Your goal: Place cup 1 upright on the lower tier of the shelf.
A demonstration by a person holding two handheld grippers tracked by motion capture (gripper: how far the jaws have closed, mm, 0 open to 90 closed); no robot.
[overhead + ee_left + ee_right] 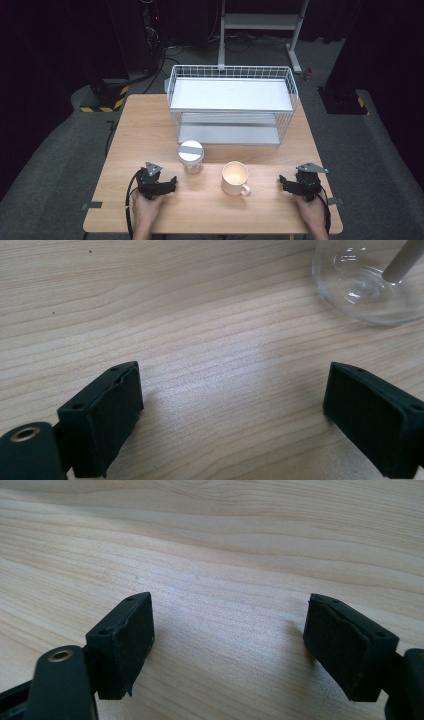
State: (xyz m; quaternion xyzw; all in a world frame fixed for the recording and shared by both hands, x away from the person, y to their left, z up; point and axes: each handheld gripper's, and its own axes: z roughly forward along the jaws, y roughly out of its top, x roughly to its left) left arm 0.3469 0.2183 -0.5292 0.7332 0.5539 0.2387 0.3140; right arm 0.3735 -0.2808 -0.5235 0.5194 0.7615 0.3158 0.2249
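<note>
A clear glass jar with a grey lid [191, 155] stands near the middle of the wooden table [150, 130]; its glass base [367, 287] shows at the top right of the left gripper view. A cream mug [235, 178] with its handle toward the front stands to the jar's right. My left gripper [170, 184] rests low on the table, left of the jar and mug, open with bare wood between its jaws [232, 405]. My right gripper [285, 183] rests to the right of the mug, open over bare wood [230, 640].
A white wire basket rack [231, 102] with two shelves stands at the back of the table. Beyond the table lie grey carpet, a white metal stand [260, 22] and yellow-black striped bases [102, 100]. Cables trail from both grippers toward the front edge.
</note>
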